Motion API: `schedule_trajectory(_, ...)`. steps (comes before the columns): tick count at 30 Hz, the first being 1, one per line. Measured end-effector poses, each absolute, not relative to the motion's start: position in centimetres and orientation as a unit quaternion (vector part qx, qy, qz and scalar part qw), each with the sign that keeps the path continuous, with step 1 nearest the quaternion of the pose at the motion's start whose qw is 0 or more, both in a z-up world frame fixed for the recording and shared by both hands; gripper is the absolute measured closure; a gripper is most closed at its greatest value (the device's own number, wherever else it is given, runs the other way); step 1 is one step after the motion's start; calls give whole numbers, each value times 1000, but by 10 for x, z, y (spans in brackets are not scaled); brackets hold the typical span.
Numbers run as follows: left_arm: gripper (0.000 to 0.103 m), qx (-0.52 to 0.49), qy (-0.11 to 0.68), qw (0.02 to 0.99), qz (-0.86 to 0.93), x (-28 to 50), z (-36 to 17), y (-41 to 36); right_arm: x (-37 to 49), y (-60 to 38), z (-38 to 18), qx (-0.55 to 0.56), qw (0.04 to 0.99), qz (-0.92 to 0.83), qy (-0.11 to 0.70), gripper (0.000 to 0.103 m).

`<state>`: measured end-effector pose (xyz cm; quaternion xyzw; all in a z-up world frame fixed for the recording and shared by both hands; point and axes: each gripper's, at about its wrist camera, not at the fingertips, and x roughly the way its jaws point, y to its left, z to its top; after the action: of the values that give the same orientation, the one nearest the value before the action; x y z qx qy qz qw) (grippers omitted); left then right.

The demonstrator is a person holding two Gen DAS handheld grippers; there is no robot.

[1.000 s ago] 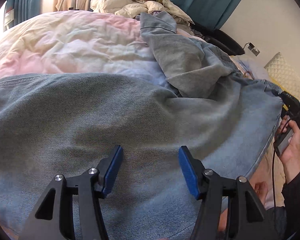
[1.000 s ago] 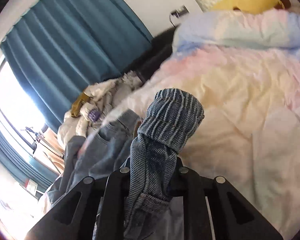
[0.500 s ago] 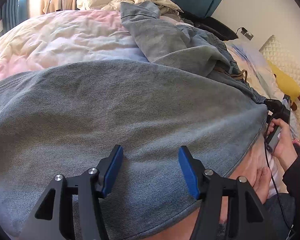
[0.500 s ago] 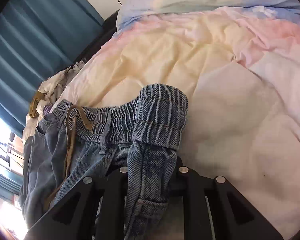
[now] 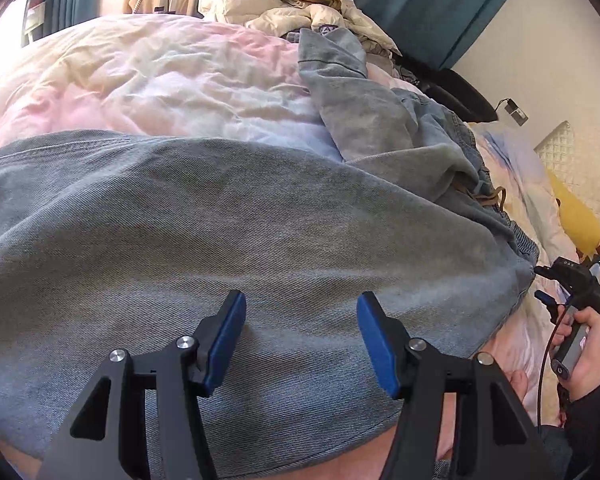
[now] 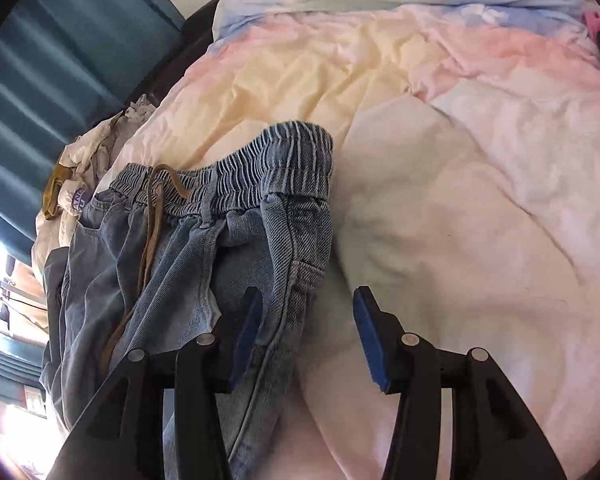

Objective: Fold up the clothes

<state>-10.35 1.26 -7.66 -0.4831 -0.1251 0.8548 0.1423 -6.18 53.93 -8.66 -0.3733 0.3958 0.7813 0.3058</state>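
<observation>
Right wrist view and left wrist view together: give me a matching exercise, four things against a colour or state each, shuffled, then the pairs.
Things:
1. jeans waistband
2. drawstring
3. curtain
4. right gripper

Colour or state:
A. teal, hanging in vertical folds
B. brown, trailing down over the denim
C. jaws apart, holding nothing
D. elastic, gathered into ribs, lying on the duvet

Pairs: 1-D, 2-B, 3-A, 4-C

The left gripper also has its jaws apart, above a denim leg.
</observation>
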Motion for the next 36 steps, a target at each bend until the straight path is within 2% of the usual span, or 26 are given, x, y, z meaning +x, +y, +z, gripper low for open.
schedule_trajectory(5, 44, -468, -140, 134, 863, -102, -70, 5, -50, 498, -43, -338, 302, 821, 349, 54)
schedule_trajectory(10, 44, -470, -184, 129, 854, -102, -73, -12, -60, 428, -16, -322, 209, 878, 286, 53)
schedule_trajectory(17, 44, -459, -246, 122, 845, -109, -72, -33, -96, 318, -52, -390, 59, 889, 232, 51)
schedule_trajectory(21, 44, -457, -273, 112, 839, -127, -65, -41, -113, 297, -60, -401, 36, 892, 205, 51)
schedule_trajectory(27, 44, -457, -356, 123, 806, -191, -63, -35, -132, 304, -55, -361, 45, 915, 175, 51)
schedule_trajectory(32, 44, -444, -335, 135, 820, -253, -60, 8, -147, 318, -58, -350, 43, 914, 199, 51)
schedule_trajectory(36, 44, -456, -306, 141, 824, -296, -78, 44, -152, 337, -67, -357, 46, 900, 246, 51)
